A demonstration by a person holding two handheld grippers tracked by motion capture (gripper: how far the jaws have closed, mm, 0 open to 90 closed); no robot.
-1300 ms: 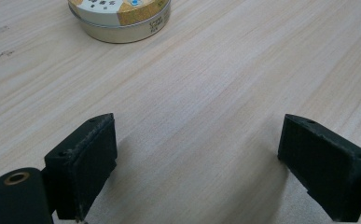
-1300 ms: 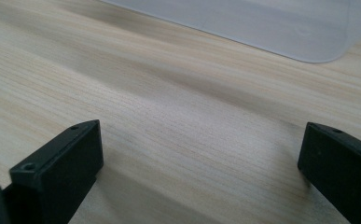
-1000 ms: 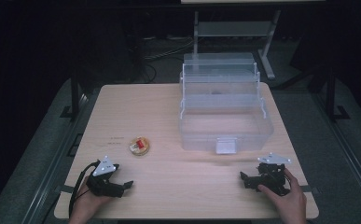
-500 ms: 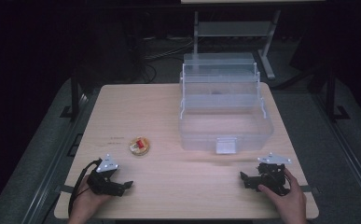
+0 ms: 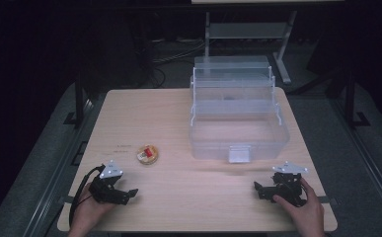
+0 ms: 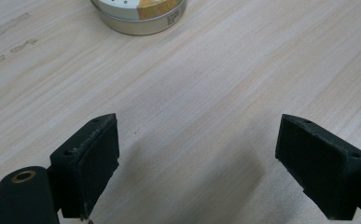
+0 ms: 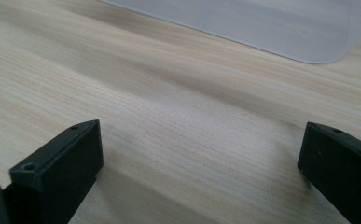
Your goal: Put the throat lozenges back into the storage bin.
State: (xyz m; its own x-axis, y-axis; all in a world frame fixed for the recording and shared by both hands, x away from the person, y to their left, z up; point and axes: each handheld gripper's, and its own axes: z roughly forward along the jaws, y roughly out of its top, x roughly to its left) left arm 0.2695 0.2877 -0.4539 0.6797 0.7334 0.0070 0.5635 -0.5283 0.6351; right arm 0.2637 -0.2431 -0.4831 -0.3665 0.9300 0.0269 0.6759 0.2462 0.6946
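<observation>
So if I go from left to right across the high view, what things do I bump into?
Left gripper → small round tin → clear plastic box → right gripper.

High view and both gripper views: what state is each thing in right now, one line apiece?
Left gripper: open, empty, low over the table.
Right gripper: open, empty, low over the table.
Round tin: lid on, flat on the table, untouched.
Clear plastic box: open, tiers stepped back, lower tub looks empty.
</observation>
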